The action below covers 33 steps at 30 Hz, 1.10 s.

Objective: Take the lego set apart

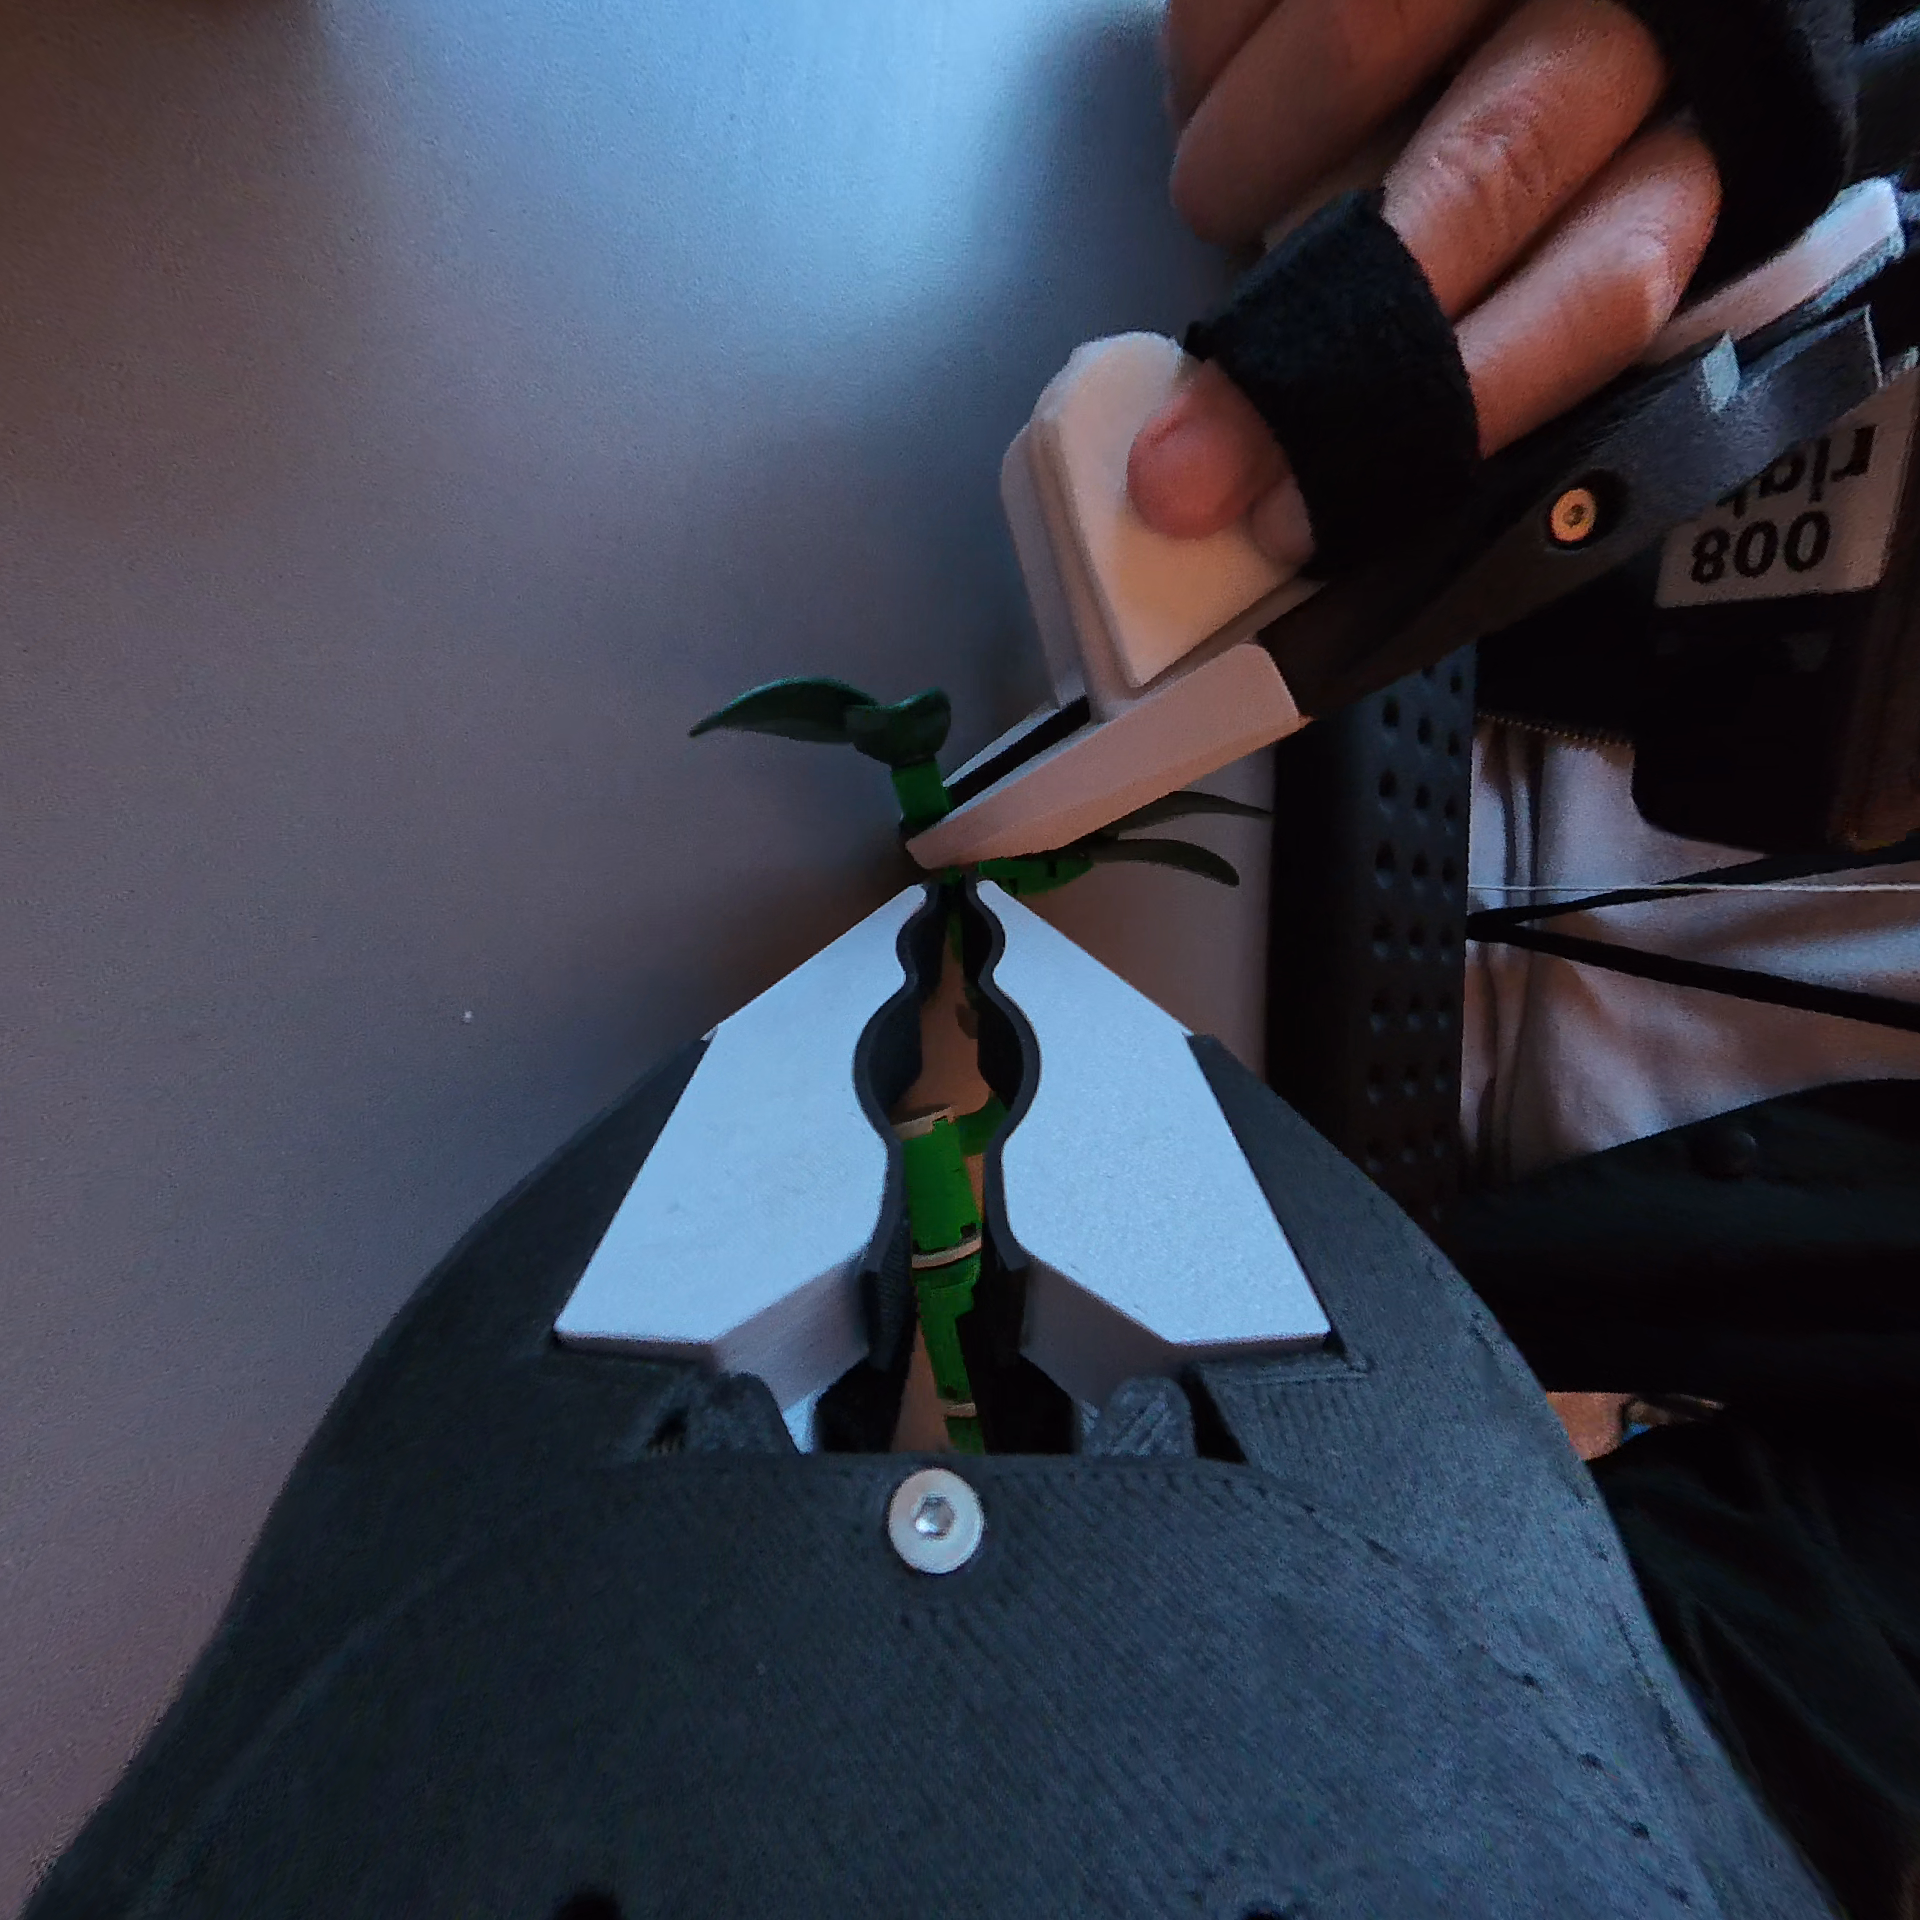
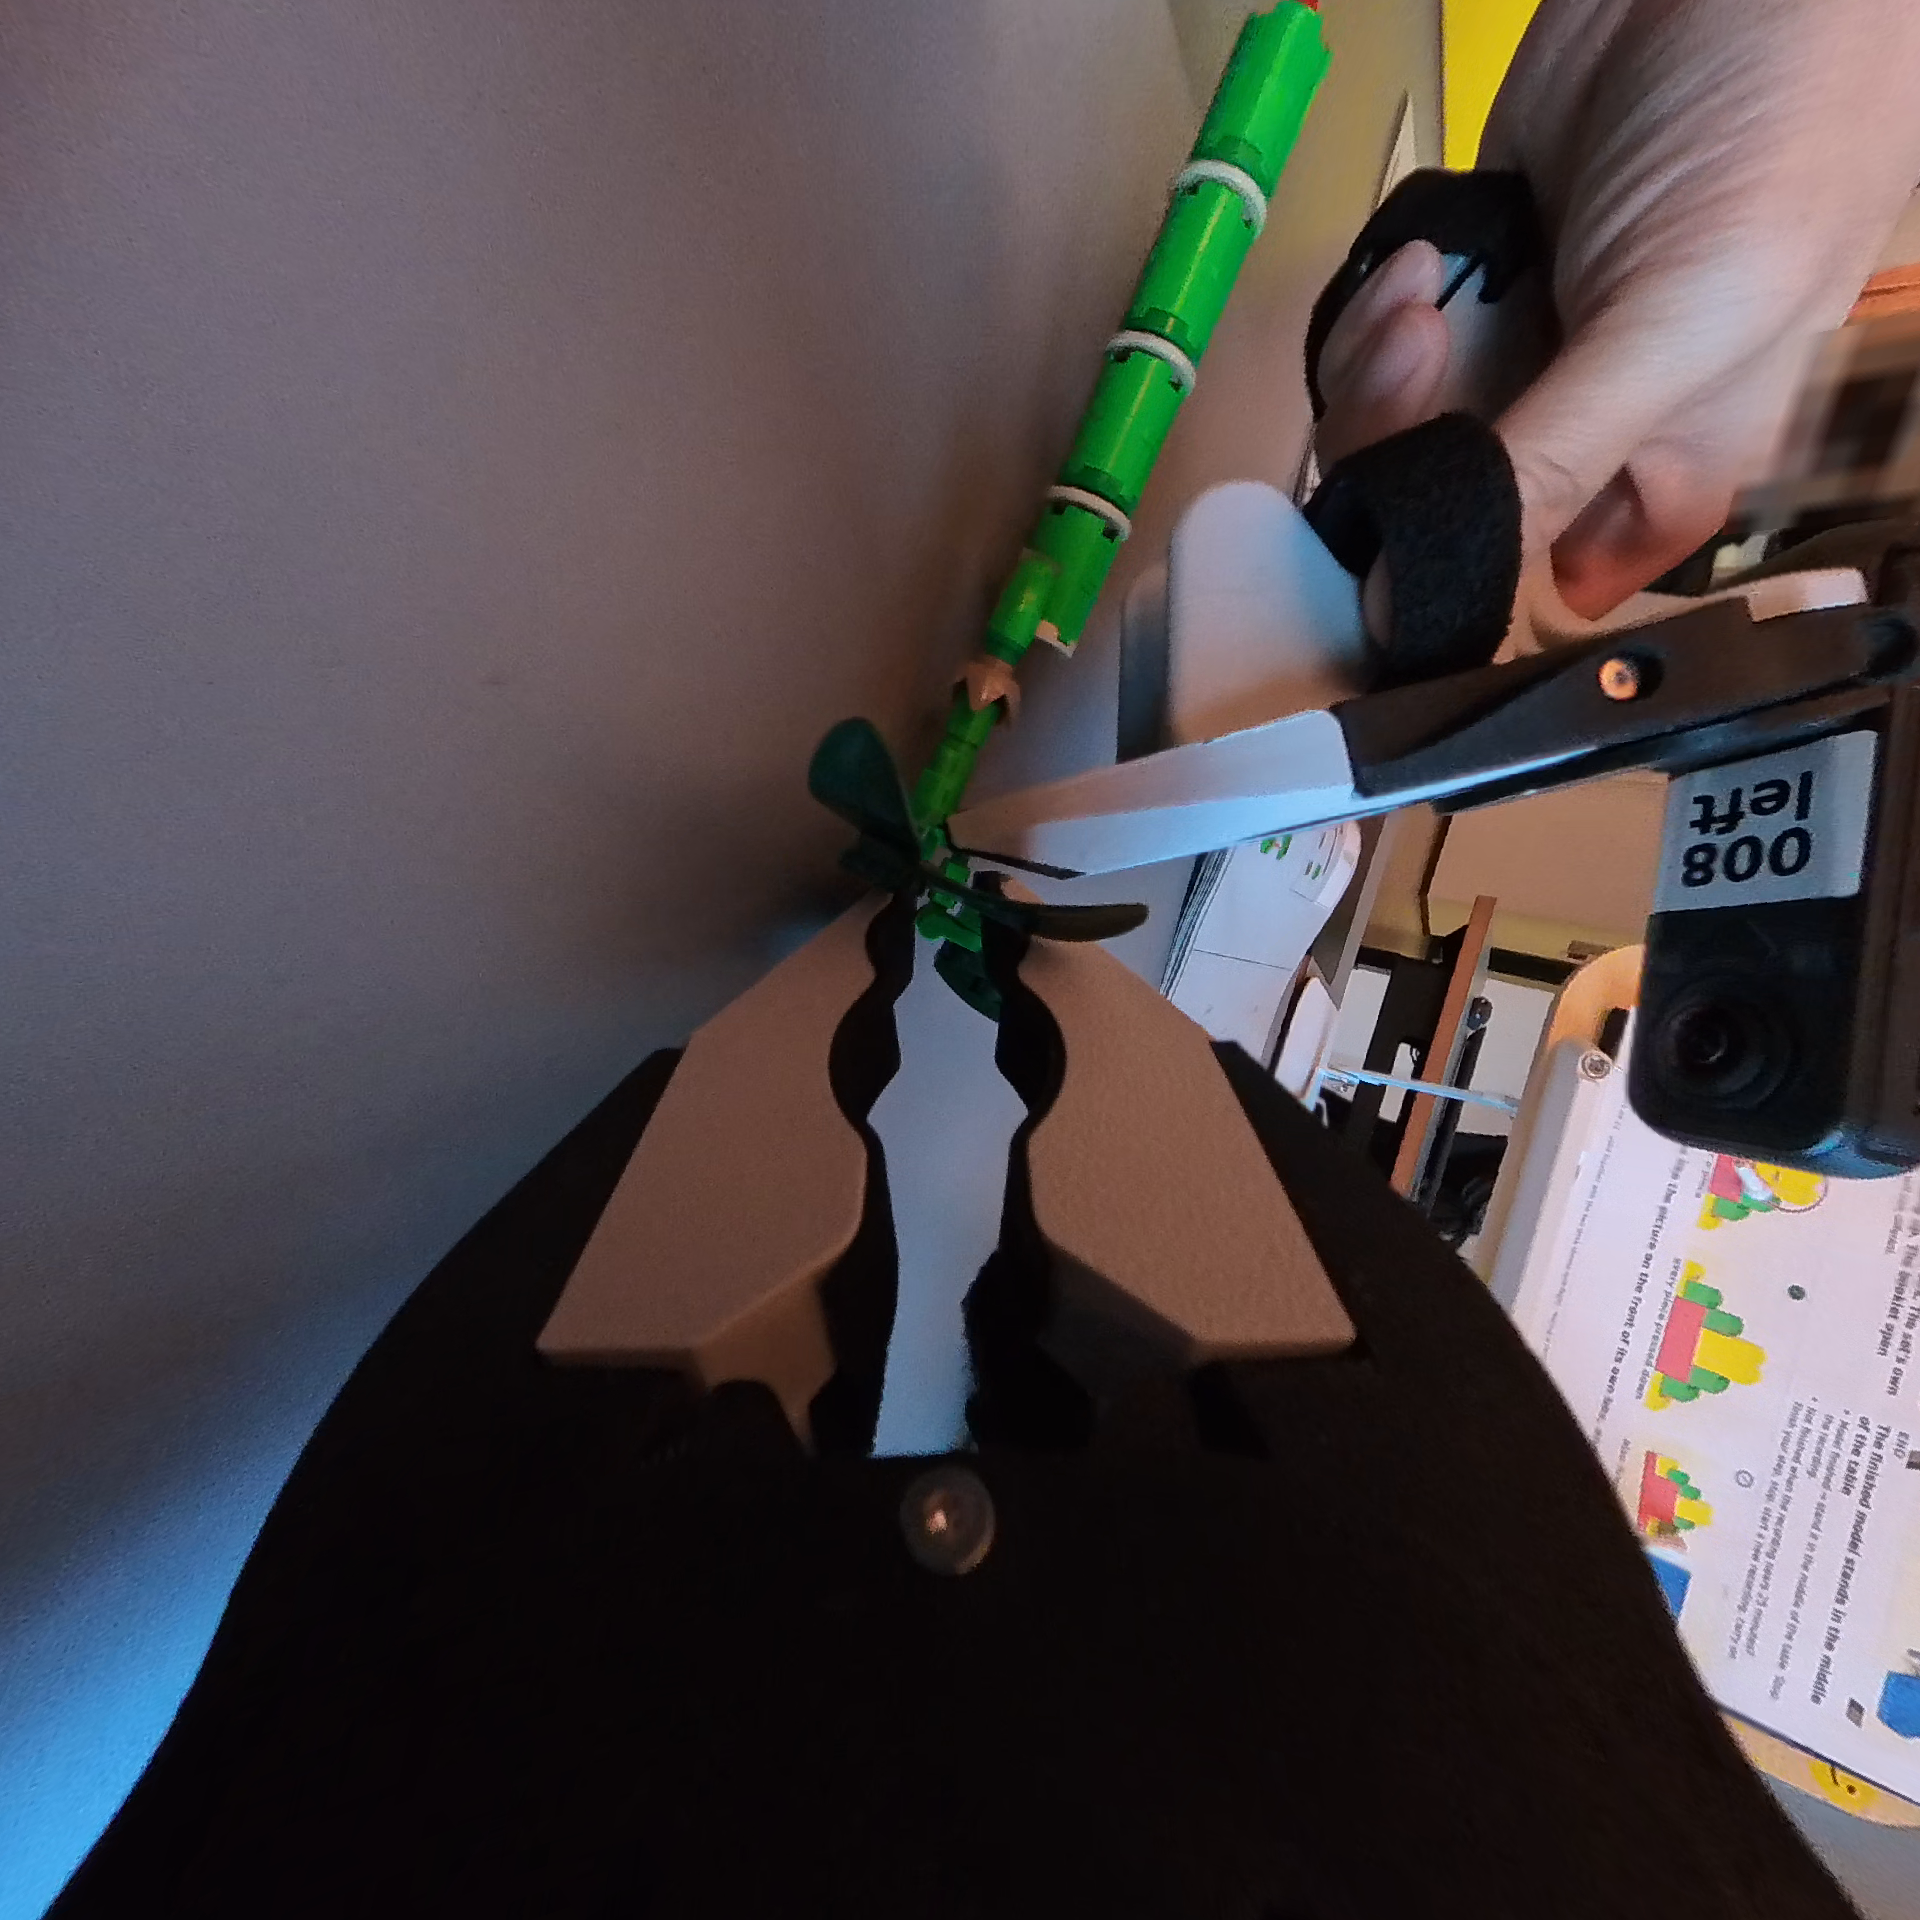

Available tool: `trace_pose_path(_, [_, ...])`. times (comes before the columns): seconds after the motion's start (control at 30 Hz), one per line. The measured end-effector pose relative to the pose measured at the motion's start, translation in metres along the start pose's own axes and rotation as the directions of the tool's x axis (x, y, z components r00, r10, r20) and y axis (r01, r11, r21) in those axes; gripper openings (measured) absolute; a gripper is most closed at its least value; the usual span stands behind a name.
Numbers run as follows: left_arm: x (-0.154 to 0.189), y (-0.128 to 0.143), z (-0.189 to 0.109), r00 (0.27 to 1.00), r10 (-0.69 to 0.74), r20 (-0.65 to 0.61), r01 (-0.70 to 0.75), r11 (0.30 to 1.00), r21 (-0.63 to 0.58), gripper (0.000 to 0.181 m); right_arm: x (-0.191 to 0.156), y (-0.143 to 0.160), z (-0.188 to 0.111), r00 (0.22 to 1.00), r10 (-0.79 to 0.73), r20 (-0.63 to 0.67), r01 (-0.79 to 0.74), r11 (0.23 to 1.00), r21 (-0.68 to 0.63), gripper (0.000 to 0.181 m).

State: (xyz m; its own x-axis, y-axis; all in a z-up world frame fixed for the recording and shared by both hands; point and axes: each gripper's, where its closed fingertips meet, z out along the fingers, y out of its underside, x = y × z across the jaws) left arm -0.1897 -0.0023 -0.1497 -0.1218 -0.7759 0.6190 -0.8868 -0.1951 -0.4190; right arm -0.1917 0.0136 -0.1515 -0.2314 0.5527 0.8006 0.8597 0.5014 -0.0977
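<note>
Two grippers meet on one lego stem (image 2: 1122,416), held up in the air with a plain grey surface behind it. Your left gripper (image 1: 948,883) has its jaws clenched on the thin green section just below the leaf cluster (image 1: 831,717); the thick segmented part of the stem runs back through the gap between its fingers toward the camera. Your right gripper (image 2: 961,914) comes in from the right of that view, jaws clamped around the leafy joint (image 2: 977,914). In the right wrist view the stem's long axis slants up and to the far right, away from those jaws. Both tips sit just beside each other at the joint, so my judgement is that separation calls for pulling along that axis.
</note>
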Motion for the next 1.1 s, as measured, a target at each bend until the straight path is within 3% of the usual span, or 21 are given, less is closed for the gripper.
trace_pose_path(0.17, [-0.003,-0.004,-0.001,0.999,-0.051,-0.012,0.051,0.998,0.023,0.006,0.000,0.004,0.001,1.000,0.013,0.010,-0.013,0.999,-0.043,0.010])
trace_pose_path(0.37, [-0.005,-0.005,0.000,0.997,-0.003,0.071,0.002,1.000,0.006,0.003,0.000,0.006,0.001,0.999,0.044,0.019,-0.043,0.998,-0.052,0.009])
trace_pose_path(0.7, [-0.012,-0.013,-0.010,0.995,-0.050,0.081,0.042,0.995,0.087,0.002,0.009,0.019,0.004,0.917,0.394,0.059,-0.390,0.918,-0.070,0.009])
trace_pose_path(0.93, [-0.015,-0.011,-0.004,0.995,-0.042,0.089,0.037,0.997,0.062,0.001,0.004,0.017,0.008,0.985,0.173,0.000,-0.172,0.983,-0.068,0.005])
trace_pose_path(1.1, [-0.013,-0.011,-0.003,0.995,-0.032,0.093,0.026,0.998,0.058,0.001,0.002,0.017,0.006,0.966,0.252,0.051,-0.249,0.967,-0.063,0.004])
